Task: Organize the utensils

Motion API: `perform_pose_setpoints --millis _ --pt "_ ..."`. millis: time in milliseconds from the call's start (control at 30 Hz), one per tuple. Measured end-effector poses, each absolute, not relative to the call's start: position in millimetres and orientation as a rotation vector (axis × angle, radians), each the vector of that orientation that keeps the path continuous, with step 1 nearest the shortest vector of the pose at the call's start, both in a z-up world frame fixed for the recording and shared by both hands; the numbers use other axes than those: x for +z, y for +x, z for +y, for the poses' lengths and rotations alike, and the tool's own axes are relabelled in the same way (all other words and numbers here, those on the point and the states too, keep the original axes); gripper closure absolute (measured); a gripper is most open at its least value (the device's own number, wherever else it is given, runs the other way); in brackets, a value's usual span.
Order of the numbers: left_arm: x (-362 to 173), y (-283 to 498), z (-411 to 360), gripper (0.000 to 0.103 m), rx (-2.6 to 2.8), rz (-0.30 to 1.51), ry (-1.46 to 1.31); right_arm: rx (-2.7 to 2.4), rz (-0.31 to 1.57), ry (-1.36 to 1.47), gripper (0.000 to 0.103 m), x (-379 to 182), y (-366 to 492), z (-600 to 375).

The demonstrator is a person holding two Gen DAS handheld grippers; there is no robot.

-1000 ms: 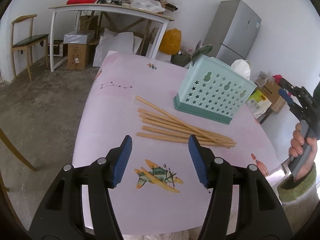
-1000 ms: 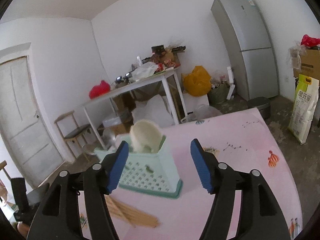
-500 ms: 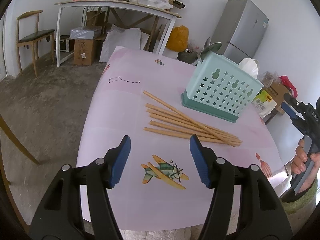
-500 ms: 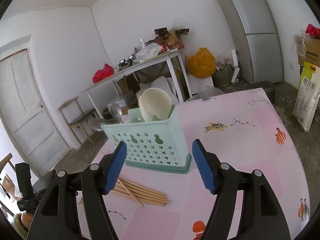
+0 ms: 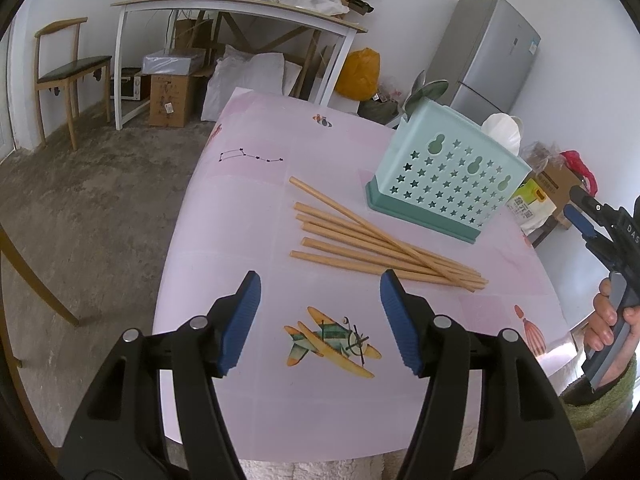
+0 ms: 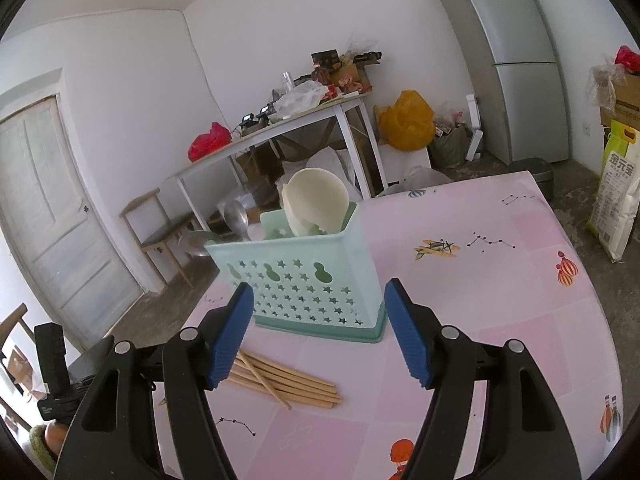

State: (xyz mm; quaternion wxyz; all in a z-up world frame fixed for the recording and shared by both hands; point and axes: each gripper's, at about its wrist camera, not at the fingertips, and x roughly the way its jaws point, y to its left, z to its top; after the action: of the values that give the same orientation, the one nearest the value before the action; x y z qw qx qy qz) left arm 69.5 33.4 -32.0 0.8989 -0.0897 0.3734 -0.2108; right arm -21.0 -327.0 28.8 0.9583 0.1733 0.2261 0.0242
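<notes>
6 wooden chopsticks (image 5: 384, 240) lie loose on the pink table (image 5: 240, 220), about midway along it and nearer its right edge, fanned so the thin tips bunch together toward that edge while 1 stick crosses the others at a slant. Just beyond them, close to the far right corner, stands the mint utensil basket (image 5: 448, 176), upright on its darker green base and apart from the sticks. The left gripper (image 5: 320, 320) hovers over the near part of the table above the aeroplane print, jaws spread wide with nothing between them; the right gripper (image 6: 320, 328) also gapes wide and empty, aimed at the basket. Judging by this, the step in hand is the first pickup, and it would go best by coming down on the bunched tips or on a single outer stick, pinching across its width so it does not roll, then tipping it upright before lowering it into a free compartment; the crossing stick may drag its neighbours if taken from underneath. The left wrist view gives the whole spread of sticks and the person's right hand (image 5: 608, 320) on its handle at the table's right edge; the right wrist view alone looks into the basket, where a cream ladle bowl (image 6: 316, 200) and metal spoons (image 6: 236, 216) already stand.
</notes>
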Motion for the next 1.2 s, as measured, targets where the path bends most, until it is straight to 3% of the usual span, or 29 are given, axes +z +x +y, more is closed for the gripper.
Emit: perform_pose_setpoints --millis 1200 --pt "-31.8 69.3 33.4 0.044 -0.436 0.775 -0.185 0.058 0.463 0.355 0.037 27.6 -23.6 -324.7"
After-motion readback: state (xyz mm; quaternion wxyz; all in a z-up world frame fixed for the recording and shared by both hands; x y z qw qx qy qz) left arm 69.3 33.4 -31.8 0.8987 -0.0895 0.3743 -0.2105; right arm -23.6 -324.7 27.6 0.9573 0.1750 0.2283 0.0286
